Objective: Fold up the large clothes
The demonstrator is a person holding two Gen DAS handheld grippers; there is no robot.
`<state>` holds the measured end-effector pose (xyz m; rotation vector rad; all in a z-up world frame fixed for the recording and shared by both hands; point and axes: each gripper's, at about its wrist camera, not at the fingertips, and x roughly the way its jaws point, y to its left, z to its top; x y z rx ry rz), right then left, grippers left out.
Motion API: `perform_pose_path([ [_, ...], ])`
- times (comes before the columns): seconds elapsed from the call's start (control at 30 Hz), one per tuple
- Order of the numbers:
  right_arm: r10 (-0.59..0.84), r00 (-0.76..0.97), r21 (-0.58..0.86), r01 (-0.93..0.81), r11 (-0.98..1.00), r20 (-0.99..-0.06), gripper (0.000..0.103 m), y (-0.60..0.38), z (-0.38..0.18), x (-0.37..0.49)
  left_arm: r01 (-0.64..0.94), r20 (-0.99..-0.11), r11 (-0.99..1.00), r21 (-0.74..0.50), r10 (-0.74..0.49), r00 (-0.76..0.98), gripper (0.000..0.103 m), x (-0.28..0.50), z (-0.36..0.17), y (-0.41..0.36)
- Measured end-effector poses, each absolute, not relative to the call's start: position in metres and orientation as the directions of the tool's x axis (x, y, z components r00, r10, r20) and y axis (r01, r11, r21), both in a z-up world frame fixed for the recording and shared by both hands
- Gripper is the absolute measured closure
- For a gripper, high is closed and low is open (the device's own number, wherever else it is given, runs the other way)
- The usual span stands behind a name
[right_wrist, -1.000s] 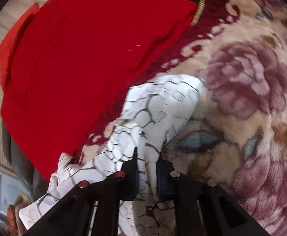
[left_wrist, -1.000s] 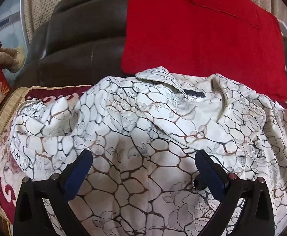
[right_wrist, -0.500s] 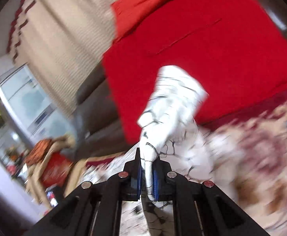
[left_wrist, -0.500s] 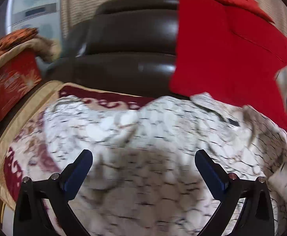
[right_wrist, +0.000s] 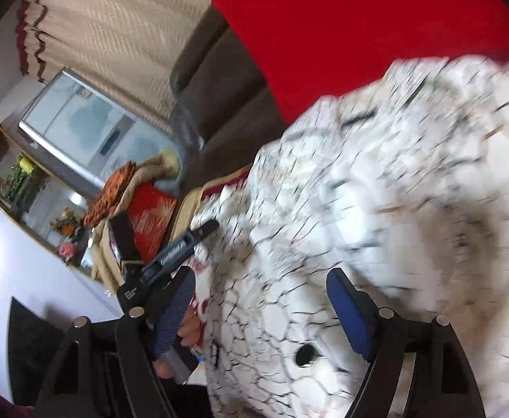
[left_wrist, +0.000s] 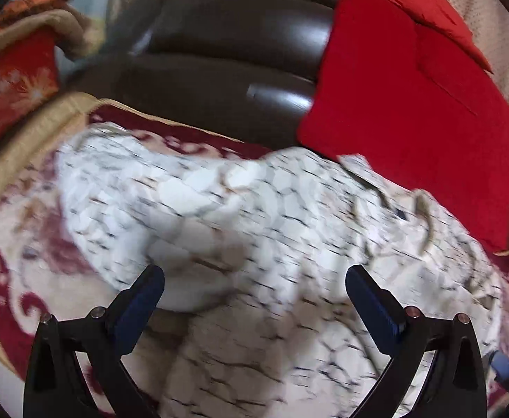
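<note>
We see the white shirt (left_wrist: 271, 230), printed with dark crackle lines, lying on the floral blanket (left_wrist: 14, 250) of a sofa (left_wrist: 226, 55). Its long axis runs from 9 o'clock to 3 o'clock, collar toward 2 o'clock by the red cushion (left_wrist: 411, 111). Our left hand-held gripper (left_wrist: 254, 284) hovers wide open above it, holding nothing. Our right hand-held gripper (right_wrist: 261, 289) has just been opening; cloth lies between its spread fingers, ungripped.

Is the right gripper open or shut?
Open. The right gripper has just been opening; its blue pads stand wide apart over the shirt, not pressing it.
</note>
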<state>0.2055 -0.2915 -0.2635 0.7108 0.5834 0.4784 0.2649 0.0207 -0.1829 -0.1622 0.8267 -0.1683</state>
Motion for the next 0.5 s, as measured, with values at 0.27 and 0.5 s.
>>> perform_pose_path([
  [0.27,0.422,0.873,0.796,-0.068,0.601,-0.245,0.026,-0.366,-0.276,0.178,0.292,-0.756,0.913,-0.286,-0.402,0.517,0.066,0.269,-0.205,-0.036],
  [0.5,0.375,0.892,0.84,0.01,0.542,-0.253,0.037,-0.412,-0.295,0.172,0.329,-0.777,0.883,-0.336,-0.457,0.432,0.031,0.275,-0.217,-0.068],
])
